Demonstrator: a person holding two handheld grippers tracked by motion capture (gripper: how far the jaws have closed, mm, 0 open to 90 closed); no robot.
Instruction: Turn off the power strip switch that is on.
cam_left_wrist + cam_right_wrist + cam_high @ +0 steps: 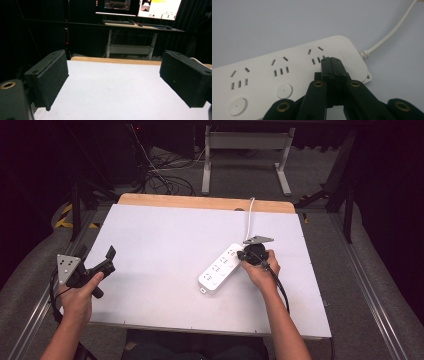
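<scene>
A white power strip (220, 268) lies slantwise on the white table top (165, 245), its cord (249, 217) running to the far edge. My right gripper (248, 255) is shut, jaws pressed together with nothing between them, tips down on the strip's cord end. In the right gripper view the closed tips (332, 61) touch the strip (274, 80) next to the outlet nearest the cord (387, 37). My left gripper (109, 257) is held at the table's left edge. It stands open in the left gripper view (113, 85), wide and empty over bare table.
A wooden strip (205, 201) edges the far side of the table. Beyond it stand a white desk frame (245, 157) and loose cables (165, 175) on the floor. Monitors (140, 6) glow on a desk in the left gripper view.
</scene>
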